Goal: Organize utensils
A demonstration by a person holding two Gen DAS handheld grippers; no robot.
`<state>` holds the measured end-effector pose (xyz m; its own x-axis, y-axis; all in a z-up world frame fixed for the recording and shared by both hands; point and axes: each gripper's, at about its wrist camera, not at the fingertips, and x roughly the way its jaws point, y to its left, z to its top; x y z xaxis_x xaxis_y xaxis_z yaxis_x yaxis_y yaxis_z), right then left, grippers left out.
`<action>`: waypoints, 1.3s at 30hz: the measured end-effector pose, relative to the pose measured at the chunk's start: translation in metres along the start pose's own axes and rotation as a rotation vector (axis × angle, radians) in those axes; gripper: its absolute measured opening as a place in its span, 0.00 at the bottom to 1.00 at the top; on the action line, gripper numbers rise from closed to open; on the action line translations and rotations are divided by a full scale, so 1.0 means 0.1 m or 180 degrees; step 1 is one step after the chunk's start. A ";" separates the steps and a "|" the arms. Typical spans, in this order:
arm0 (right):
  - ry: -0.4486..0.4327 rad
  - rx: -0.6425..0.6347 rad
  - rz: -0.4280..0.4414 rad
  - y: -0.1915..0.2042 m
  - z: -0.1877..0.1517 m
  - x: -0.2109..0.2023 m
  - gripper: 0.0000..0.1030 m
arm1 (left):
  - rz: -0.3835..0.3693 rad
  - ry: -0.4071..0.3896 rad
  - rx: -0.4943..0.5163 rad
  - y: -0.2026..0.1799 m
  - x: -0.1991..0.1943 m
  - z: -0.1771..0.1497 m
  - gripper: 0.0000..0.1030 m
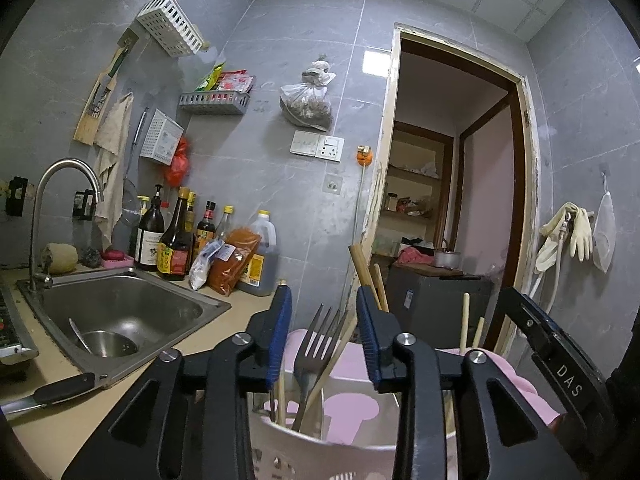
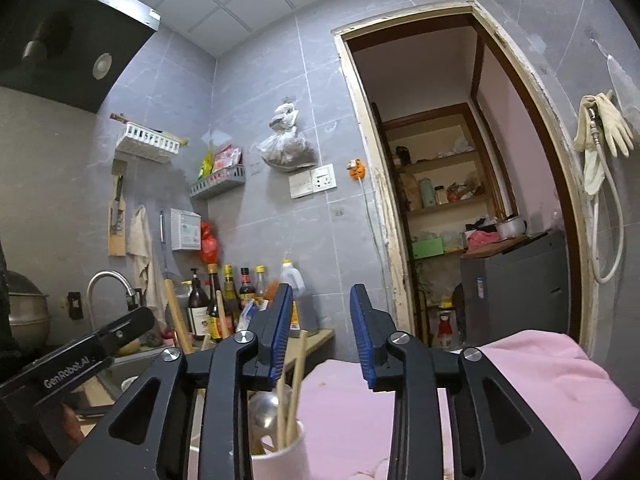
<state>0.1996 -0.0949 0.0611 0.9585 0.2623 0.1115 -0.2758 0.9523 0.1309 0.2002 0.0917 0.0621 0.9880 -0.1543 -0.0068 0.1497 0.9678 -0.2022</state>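
Observation:
A white perforated utensil holder (image 1: 304,452) stands just below my left gripper (image 1: 323,300). A metal fork (image 1: 316,344) stands in it, tines up, in the gap between the blue pads, and neither pad touches it. The left gripper is open. Wooden chopsticks (image 1: 366,276) rise behind its right finger. My right gripper (image 2: 320,300) is open with nothing between its pads. Below its left finger the holder (image 2: 280,460) shows a metal spoon bowl (image 2: 264,404) and chopsticks (image 2: 298,376). A pink cloth (image 2: 540,380) lies beside the holder.
A steel sink (image 1: 120,312) with a faucet (image 1: 68,184) is set in the beige counter at left, and a black-handled knife (image 1: 52,392) lies at its front edge. Sauce bottles (image 1: 176,240) line the wall. A doorway (image 1: 452,184) opens ahead. A range hood (image 2: 60,32) hangs at upper left.

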 end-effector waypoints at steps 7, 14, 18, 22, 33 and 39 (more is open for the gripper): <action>0.0091 -0.0065 -0.0064 -0.07 0.03 -0.17 0.42 | -0.0061 0.0122 0.0120 -0.12 -0.14 0.00 0.47; 0.0185 -0.0075 -0.0122 -0.17 0.08 -0.39 0.51 | -0.0206 0.0335 0.0132 -0.24 -0.27 0.02 0.63; 0.0261 -0.0056 -0.0170 -0.24 0.10 -0.52 0.61 | -0.0260 0.0486 0.0088 -0.30 -0.31 0.00 0.76; 0.0312 -0.0009 -0.0225 -0.34 0.15 -0.67 0.72 | -0.0276 0.0616 0.0083 -0.38 -0.37 -0.03 0.89; 0.0655 -0.0070 -0.0328 -0.47 0.29 -0.99 0.93 | -0.0433 0.0970 0.0124 -0.61 -0.50 -0.09 0.98; 0.0714 -0.0107 -0.0413 -0.53 0.33 -1.27 1.00 | -0.0434 0.1069 0.0212 -0.74 -0.64 -0.17 0.98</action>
<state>0.0902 -0.1840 0.0728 0.9787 0.1621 -0.1257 -0.1506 0.9839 0.0966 0.1256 0.0265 0.0607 0.8930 -0.3286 -0.3075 0.2922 0.9430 -0.1592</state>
